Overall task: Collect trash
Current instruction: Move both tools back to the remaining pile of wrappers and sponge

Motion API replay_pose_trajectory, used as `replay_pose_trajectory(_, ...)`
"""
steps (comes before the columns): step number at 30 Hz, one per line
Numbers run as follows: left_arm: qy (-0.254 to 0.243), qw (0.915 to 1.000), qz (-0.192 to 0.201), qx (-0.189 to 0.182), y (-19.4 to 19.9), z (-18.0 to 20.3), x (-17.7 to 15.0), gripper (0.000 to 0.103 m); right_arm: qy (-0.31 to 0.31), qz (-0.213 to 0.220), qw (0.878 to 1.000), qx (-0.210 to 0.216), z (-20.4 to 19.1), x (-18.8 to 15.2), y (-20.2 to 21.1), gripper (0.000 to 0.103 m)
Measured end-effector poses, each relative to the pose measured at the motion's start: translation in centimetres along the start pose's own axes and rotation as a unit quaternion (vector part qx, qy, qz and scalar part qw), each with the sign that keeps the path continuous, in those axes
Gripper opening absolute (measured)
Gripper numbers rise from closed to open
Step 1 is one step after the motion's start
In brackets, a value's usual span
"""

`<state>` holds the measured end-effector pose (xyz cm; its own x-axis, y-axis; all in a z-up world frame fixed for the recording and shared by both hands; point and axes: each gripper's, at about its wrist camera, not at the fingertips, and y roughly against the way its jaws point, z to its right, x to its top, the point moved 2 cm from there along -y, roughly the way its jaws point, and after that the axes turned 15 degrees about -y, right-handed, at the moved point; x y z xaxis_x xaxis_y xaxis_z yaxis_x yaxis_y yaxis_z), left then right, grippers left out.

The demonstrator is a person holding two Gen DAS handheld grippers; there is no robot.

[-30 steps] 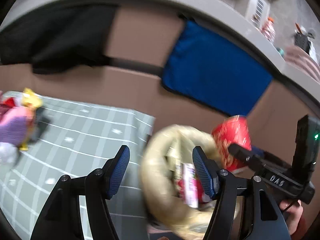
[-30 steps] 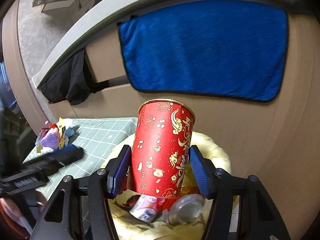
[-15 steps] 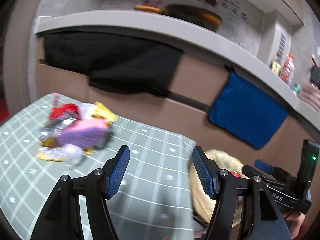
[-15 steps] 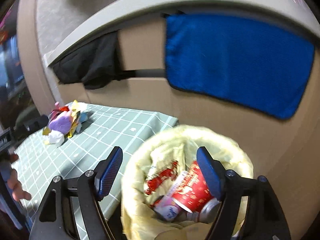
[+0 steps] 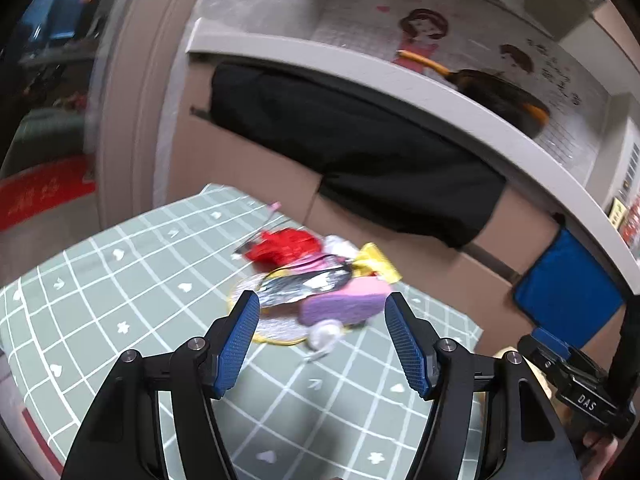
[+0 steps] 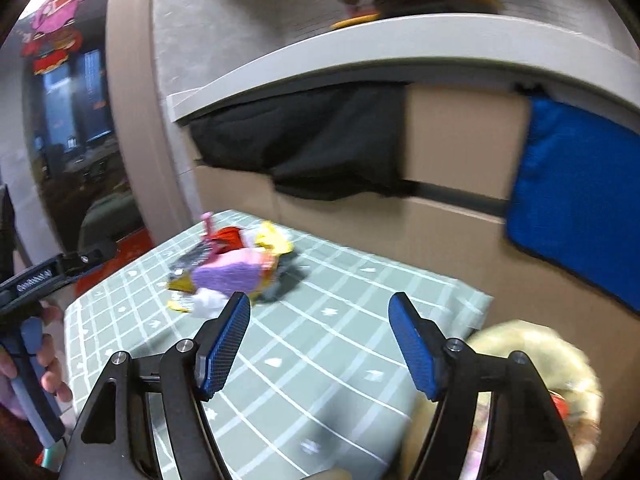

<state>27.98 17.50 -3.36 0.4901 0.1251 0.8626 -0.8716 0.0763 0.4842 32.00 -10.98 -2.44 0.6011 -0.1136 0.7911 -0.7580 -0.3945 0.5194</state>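
A pile of trash (image 5: 320, 284) lies on the green checked tablecloth (image 5: 120, 280): a purple-pink piece, silver foil, a red wrapper, a yellow scrap and a white ball. My left gripper (image 5: 322, 340) is open and empty, hovering just in front of the pile. The pile shows in the right wrist view (image 6: 236, 272) too, farther off. My right gripper (image 6: 320, 344) is open and empty above the tablecloth (image 6: 320, 320). The yellow-lined trash bin (image 6: 532, 368) sits at the lower right beside the table, with red trash inside.
Behind the table stands a brown cabinet front with a black cloth (image 5: 360, 160) and a blue towel (image 6: 572, 208) hanging from a grey counter (image 5: 400, 80). A pan (image 5: 500, 96) sits on the counter. The table's right edge drops off beside the bin.
The right gripper let the red cup fall into the bin and swung left over the table. The left gripper swung left from the bin to the trash pile, which is now closer.
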Motion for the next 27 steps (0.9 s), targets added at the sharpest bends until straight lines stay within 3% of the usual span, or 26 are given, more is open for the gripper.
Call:
replay_pose_trajectory(7, 0.023, 0.9995, -0.022, 0.003, -1.7, -3.5, -1.6, 0.066, 0.047, -0.051, 0.997, 0.039, -5.2, 1.3, -7.9, 0.069)
replay_pose_trajectory(13, 0.027, 0.9994, -0.023, 0.003, -2.8, -5.8, -1.7, 0.066, 0.061, -0.069, 0.995, 0.044, -9.2, 3.8, -16.0, 0.069)
replay_pose_trajectory(20, 0.023, 0.9965, -0.047, -0.065, -7.1, -6.6, -0.4, 0.066, 0.018, -0.098, 0.995, 0.011, -7.2, 4.9, -23.3, 0.067)
replay_pose_trajectory(22, 0.011, 0.9959, -0.046, -0.077, -8.2, -6.3, 0.0, 0.066, 0.01, -0.129, 0.991, 0.034, -6.5, 4.0, -24.4, 0.059)
replay_pose_trajectory(26, 0.024, 0.9939, -0.038, -0.1, -9.7, -5.7, 0.6, 0.066, 0.021, -0.161, 0.986, 0.033, -5.4, 2.5, -24.5, 0.02)
replay_pose_trajectory(27, 0.027, 0.9934, -0.042, -0.103, -10.1, -5.6, 0.8, 0.066, 0.021, -0.168, 0.985, 0.031, -5.2, 2.1, -24.4, 0.016)
